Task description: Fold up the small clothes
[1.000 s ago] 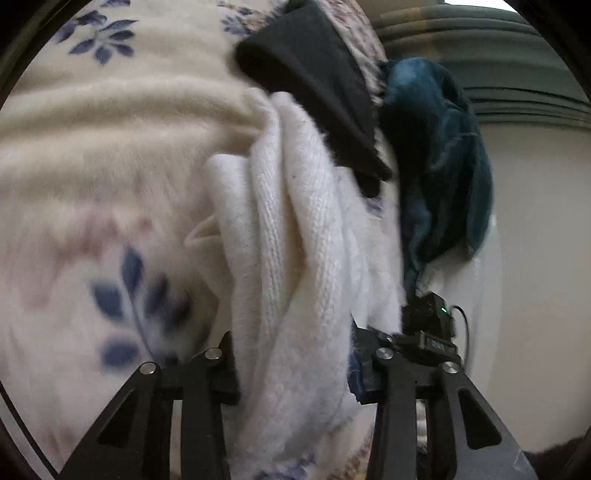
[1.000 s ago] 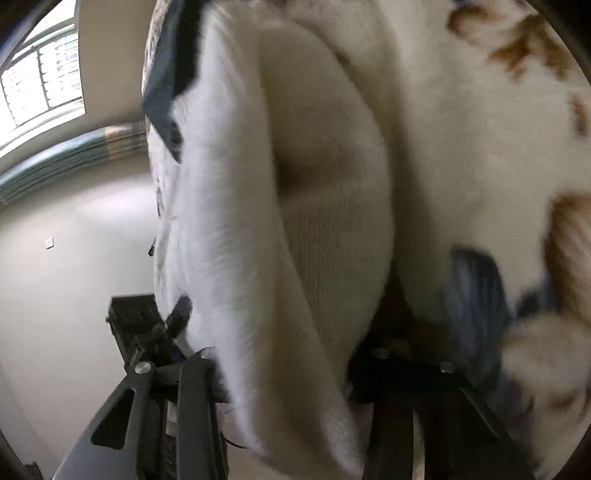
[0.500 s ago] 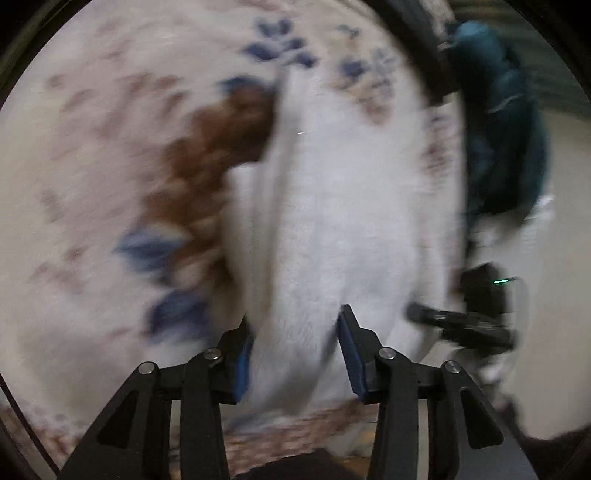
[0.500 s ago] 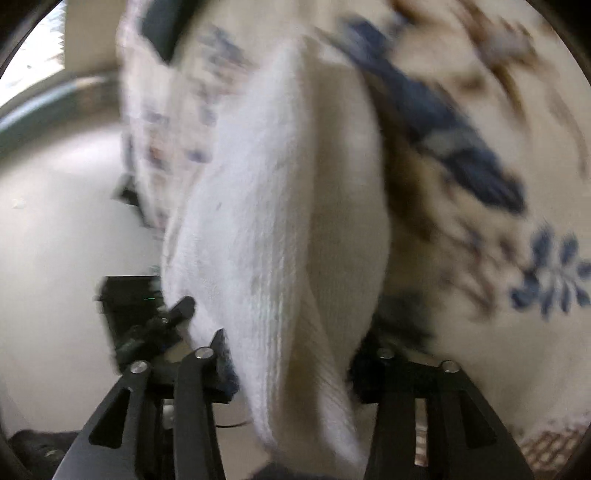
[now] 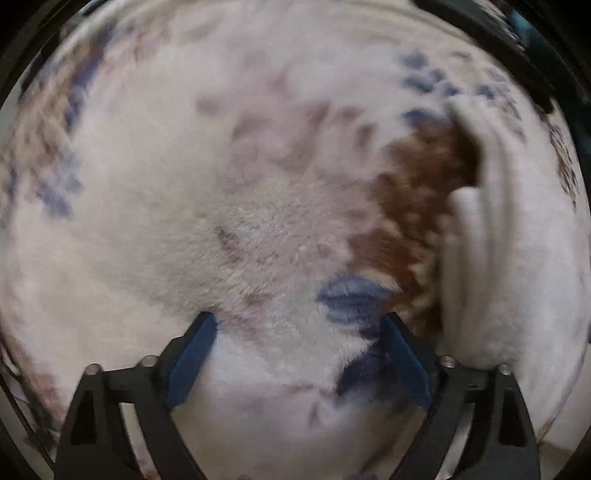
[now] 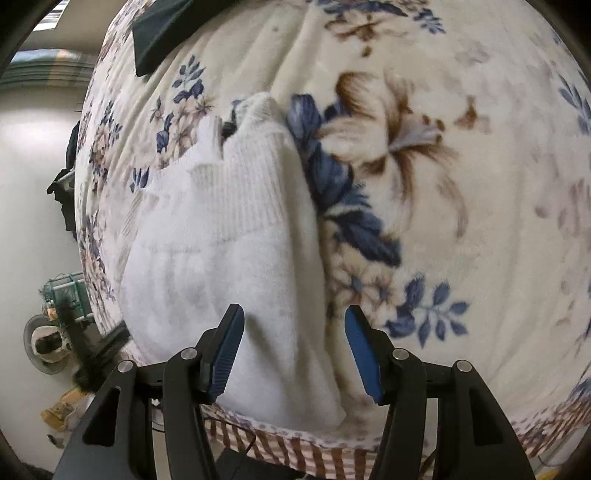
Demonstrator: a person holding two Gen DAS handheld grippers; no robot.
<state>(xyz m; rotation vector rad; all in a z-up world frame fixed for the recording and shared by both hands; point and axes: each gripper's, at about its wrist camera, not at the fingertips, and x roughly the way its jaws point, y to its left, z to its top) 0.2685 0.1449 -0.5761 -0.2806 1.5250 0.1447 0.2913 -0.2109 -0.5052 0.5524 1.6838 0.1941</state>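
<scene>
A white knitted garment (image 6: 229,240) lies bunched on the floral blanket (image 6: 480,184), near its front edge. My right gripper (image 6: 295,350) is open and hangs just above the garment's near end, not gripping it. In the left wrist view the same white garment (image 5: 491,240) shows blurred at the right. My left gripper (image 5: 299,354) is open and empty over bare blanket (image 5: 221,203), to the left of the garment.
A dark folded cloth (image 6: 162,33) lies at the blanket's far left. The blanket's checked hem (image 6: 295,454) marks the front edge. Beyond it are pale floor (image 6: 29,192), a wheeled stand (image 6: 55,325) and cables.
Both grippers have opened and let go of the white garment, which now lies on the blanket. The left gripper has swung left, away from it.
</scene>
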